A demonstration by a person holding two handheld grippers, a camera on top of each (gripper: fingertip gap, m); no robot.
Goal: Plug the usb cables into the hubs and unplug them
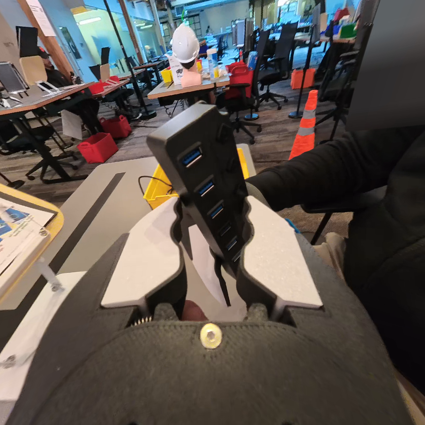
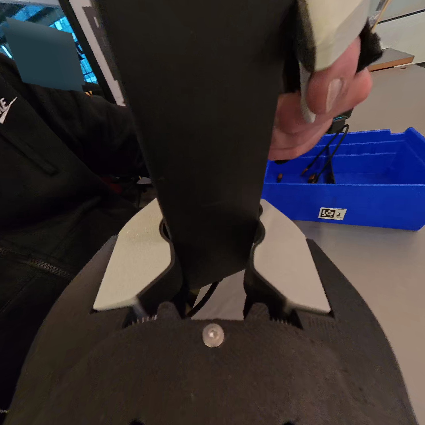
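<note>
My two tools, black and pale grey

Each tool has a black textured body, pale grey finger plates, one silver hex screw; I wear a black sleeve.

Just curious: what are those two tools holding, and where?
Both tools, left and right, clamp a black USB hub near its lower, cable end.

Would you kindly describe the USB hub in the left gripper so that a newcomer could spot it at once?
Start at the grey table with the yellow bin on its far side. In front of that bin, the left gripper clamps a long black USB hub that rises up and tilts away. A row of blue-lined ports along one face sets it apart from everything nearby.
</note>
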